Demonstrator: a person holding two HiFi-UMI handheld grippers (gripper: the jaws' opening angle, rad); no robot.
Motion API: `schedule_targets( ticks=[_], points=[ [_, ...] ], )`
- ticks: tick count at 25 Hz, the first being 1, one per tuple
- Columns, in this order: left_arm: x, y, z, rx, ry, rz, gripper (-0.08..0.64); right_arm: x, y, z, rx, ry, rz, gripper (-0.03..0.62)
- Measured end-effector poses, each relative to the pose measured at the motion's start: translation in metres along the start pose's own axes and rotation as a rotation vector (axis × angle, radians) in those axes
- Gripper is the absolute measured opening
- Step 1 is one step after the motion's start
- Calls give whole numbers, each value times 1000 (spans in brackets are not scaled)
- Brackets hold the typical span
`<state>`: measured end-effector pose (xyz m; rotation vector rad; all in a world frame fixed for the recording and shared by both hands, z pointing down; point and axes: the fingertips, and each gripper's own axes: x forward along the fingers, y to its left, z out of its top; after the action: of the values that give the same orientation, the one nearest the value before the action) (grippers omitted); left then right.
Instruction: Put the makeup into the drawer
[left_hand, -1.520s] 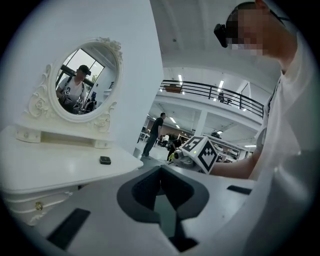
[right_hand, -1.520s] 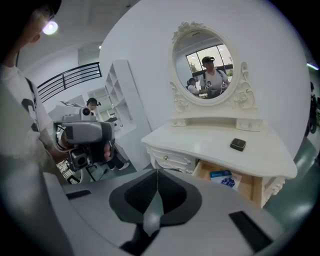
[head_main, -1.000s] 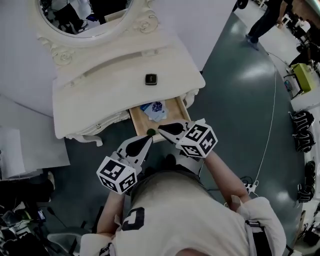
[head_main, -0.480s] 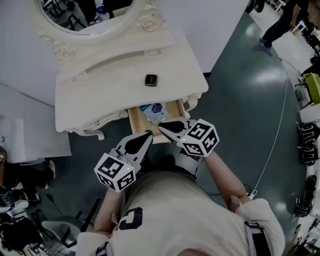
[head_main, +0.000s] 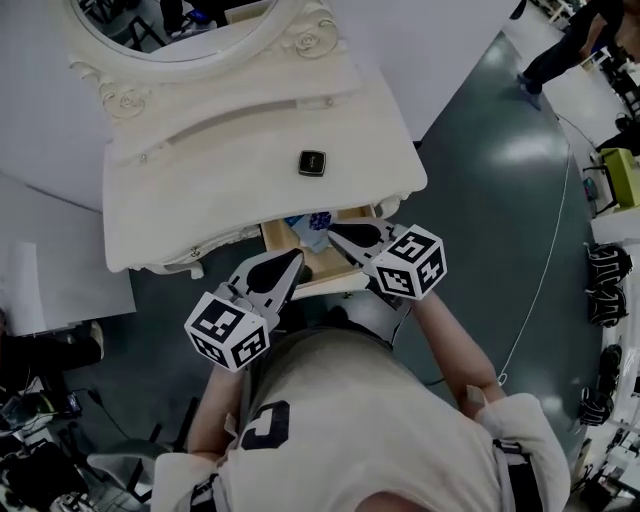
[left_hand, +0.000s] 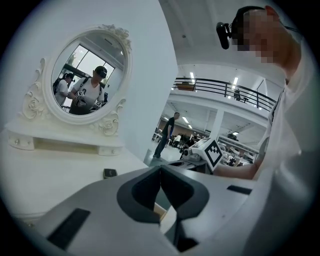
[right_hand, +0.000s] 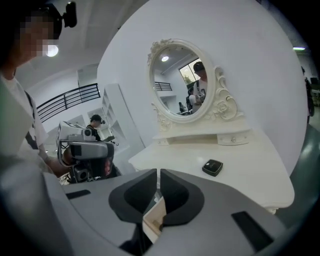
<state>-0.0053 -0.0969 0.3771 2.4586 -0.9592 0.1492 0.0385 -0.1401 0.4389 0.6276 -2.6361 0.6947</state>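
A black makeup compact (head_main: 312, 163) lies on the white dressing table (head_main: 200, 190), near its front edge. Below it the wooden drawer (head_main: 330, 284) stands pulled out, with a blue-and-white packet (head_main: 314, 222) inside. My left gripper (head_main: 297, 256) is shut and empty over the drawer's left half. My right gripper (head_main: 333, 230) is shut and empty over the drawer's right half, close to the table edge. The left gripper view has the compact (left_hand: 110, 173) ahead to the left of the shut jaws. In the right gripper view the compact (right_hand: 212, 167) sits ahead to the right.
An oval mirror (head_main: 170, 30) in a carved white frame stands at the table's back. A white panel (head_main: 60, 290) lies on the floor at the left. A person (head_main: 560, 45) walks at the far right, and a thin cable (head_main: 545, 260) runs across the dark floor.
Both grippers have moved forward toward the table, from the drawer's front edge to over its inside. The green knob on the drawer front is now hidden under them. Both stay shut.
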Motion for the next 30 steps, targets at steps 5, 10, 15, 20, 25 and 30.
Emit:
schedule_targets(
  ticks=[5, 10, 15, 20, 25, 30],
  points=[
    [-1, 43, 22, -22, -28, -46, 58, 37, -38, 19, -20, 31, -113, 32],
    [-1, 78, 36, -46, -33, -94, 58, 81, -81, 32, -145, 131, -210, 265],
    [-2, 105, 33, -65, -20, -110, 58, 122, -122, 33, -277, 247, -234, 293],
    [-2, 128, 29, -100, -21, -113, 58, 159, -153, 14, -368, 415, -179, 321],
    [-1, 141, 26, -115, -6, -119, 58, 178, -183, -8, -412, 592, -154, 322],
    [-1, 157, 25, -135, 2, -108, 58, 187, -196, -26, -378, 678, -98, 327]
  ],
)
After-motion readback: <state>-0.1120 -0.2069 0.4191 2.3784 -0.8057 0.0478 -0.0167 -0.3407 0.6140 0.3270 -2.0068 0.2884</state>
